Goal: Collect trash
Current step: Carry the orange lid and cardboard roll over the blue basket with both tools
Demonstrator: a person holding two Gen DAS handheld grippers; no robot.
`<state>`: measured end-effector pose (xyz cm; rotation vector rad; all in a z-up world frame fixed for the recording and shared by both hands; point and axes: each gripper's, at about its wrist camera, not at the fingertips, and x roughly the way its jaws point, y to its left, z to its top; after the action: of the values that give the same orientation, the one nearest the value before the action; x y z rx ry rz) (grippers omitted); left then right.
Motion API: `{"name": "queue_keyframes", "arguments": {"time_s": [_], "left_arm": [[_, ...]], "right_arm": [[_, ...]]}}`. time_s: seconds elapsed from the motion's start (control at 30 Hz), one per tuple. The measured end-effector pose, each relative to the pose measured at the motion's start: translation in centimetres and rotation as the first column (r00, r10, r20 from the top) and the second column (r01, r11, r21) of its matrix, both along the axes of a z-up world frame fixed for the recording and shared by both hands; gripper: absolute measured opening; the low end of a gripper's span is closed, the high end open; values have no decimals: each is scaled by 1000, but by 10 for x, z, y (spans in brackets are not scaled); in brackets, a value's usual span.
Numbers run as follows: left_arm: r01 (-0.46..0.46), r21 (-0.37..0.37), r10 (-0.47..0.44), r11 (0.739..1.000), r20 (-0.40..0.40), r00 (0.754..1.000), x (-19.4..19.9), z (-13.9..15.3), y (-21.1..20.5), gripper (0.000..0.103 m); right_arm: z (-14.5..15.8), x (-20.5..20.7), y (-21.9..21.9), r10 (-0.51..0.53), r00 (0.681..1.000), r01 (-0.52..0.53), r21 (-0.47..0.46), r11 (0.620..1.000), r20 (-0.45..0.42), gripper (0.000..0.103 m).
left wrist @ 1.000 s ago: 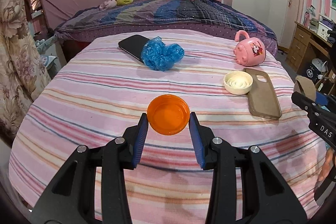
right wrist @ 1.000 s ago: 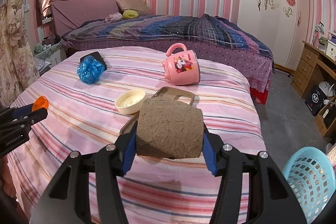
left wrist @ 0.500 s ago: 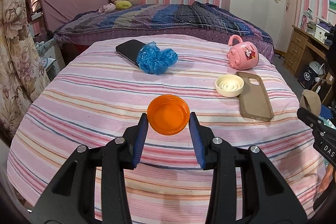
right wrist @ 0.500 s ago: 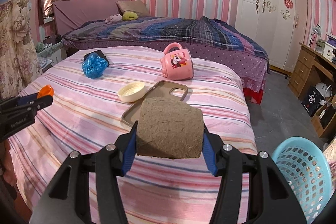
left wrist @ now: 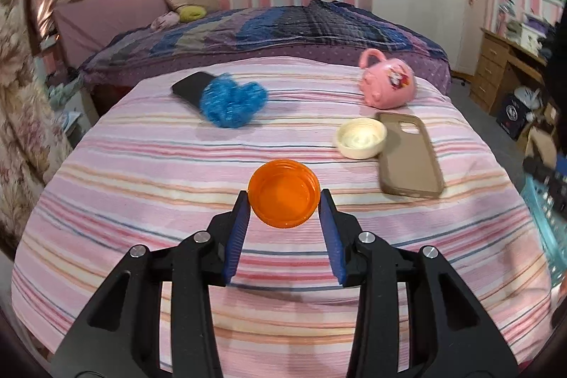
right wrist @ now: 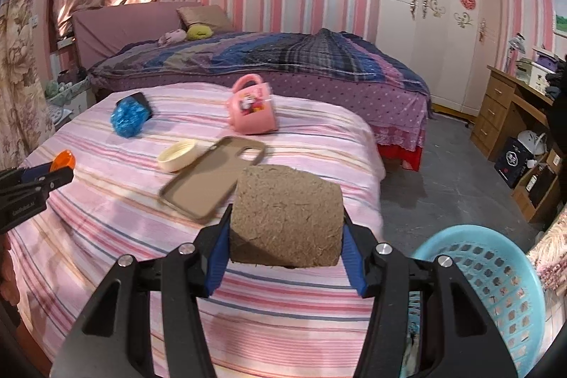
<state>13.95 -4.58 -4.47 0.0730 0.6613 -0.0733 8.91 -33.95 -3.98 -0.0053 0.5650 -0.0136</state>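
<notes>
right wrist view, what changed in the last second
The right claw, shut on the cardboard roll, swung right toward the blue basket, now far more in view. The left claw kept its orange cap. Nothing on the striped bed moved.

Right gripper [right wrist: 285, 232] swings right with the cardboard roll [right wrist: 286, 216], and the blue basket [right wrist: 496, 289] looms nearer; left gripper [left wrist: 283, 218] backs off.

A pink cartoon-printed plastic mug [right wrist: 252, 110] lies tipped at twelve o'clock on the striped pink bedspread [right wrist: 106, 218]; a brown rubbery phone case [right wrist: 212, 179] lies nearer, a black smartphone [left wrist: 189, 88] at ten.
</notes>
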Motion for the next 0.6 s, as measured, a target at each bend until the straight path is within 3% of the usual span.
{"name": "queue_keyframes", "arguments": {"time_s": [0.3, 0.6], "left_arm": [[86, -13, -86, 996, 26, 996, -5, -2, -57, 39], [216, -72, -215, 974, 26, 976, -11, -8, -149, 39]], "right_arm": [[-1, -17, -84, -161, 987, 161, 35, 986, -1, 54], [-13, -39, -160, -277, 960, 277, 12, 961, -36, 54]]}}
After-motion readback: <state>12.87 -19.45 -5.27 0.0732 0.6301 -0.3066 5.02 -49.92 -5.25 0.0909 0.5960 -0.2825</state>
